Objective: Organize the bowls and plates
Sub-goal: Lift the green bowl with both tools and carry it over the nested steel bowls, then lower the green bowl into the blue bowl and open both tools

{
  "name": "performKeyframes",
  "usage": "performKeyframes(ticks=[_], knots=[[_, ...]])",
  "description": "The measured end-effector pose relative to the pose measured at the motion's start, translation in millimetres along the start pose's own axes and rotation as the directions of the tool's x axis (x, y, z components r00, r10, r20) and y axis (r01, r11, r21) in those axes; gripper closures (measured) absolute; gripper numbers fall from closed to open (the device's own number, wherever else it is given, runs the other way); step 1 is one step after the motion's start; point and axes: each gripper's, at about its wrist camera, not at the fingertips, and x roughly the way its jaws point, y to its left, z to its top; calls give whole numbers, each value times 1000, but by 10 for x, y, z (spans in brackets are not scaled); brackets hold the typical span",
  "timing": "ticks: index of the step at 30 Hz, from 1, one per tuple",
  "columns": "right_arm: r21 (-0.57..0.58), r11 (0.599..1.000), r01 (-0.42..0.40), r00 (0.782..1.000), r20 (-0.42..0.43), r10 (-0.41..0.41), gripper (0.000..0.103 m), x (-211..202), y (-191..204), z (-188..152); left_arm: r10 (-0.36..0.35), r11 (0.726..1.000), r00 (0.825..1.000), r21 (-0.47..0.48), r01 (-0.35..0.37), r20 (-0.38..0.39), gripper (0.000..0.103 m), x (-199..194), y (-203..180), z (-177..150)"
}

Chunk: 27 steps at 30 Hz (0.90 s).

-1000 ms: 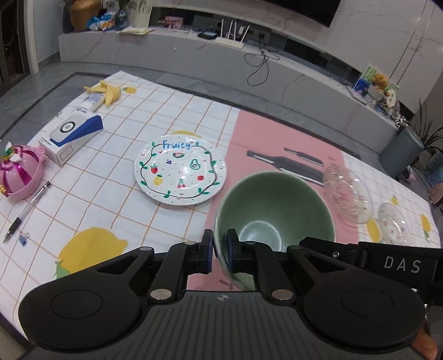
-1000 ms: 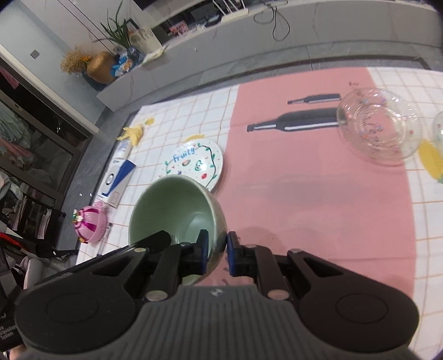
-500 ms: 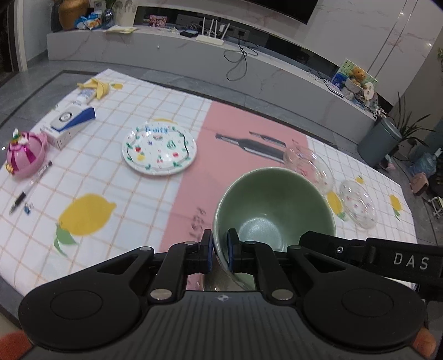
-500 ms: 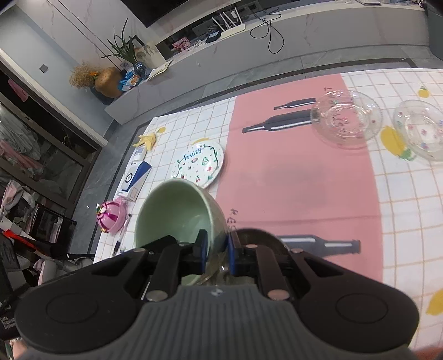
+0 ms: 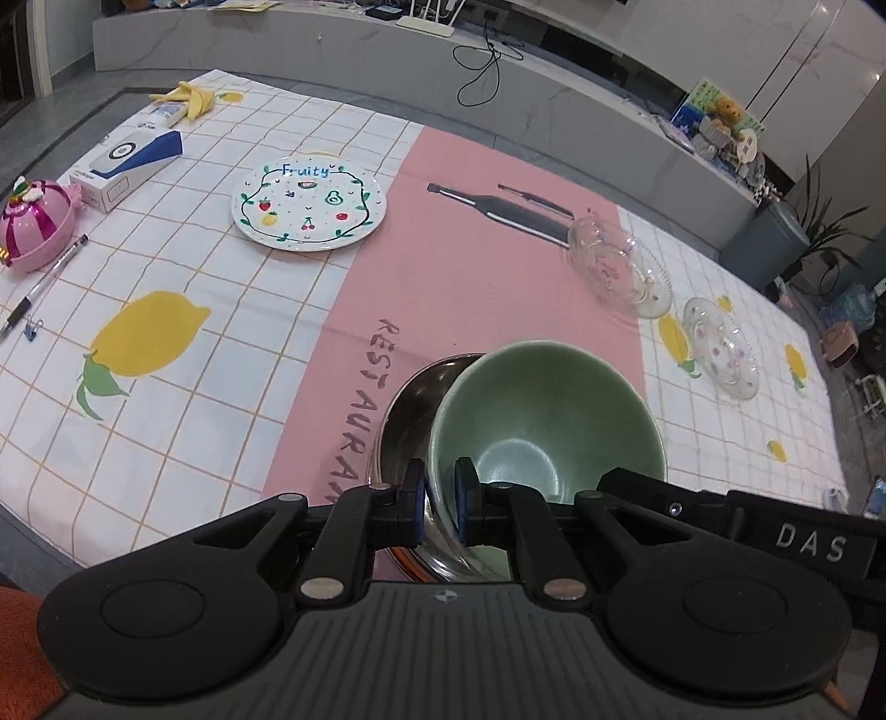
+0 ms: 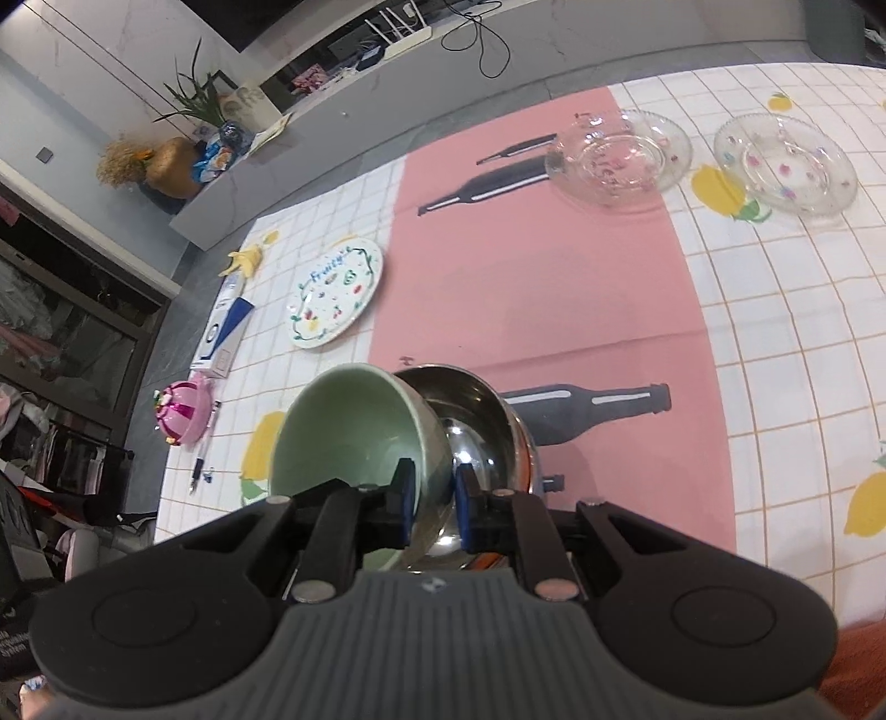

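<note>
Living room, grey and dim.
Ahead of the claw: long marble ledge (image 5: 554,72) along pale wall panels (image 5: 775,50), grey tiled floor (image 5: 50,127) below; grey bin (image 5: 767,243) and potted plant (image 5: 825,232) off to the right.

You get even, soft indoor light and faint shadows; glare shines inside the steel bowl (image 6: 476,426), and fisheye bending curves every edge.
</note>
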Motion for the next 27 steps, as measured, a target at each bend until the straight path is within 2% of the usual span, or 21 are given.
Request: performKeyframes(ticks=[7,20,27], knots=[[30,1000,-3,1000,-18,4,90,149,-126,1,46,997,999,58,-44,-29,91,150,-73,13],[-37,998,41,999,-21,-42,90,297,-88,20,147,973,989,186,-139,-28,88,242,-238,36],[-90,993,73,997,-7,-74,88,299,-7,-13,142,970,989,204,-134,-27,86,223,-241,37]])
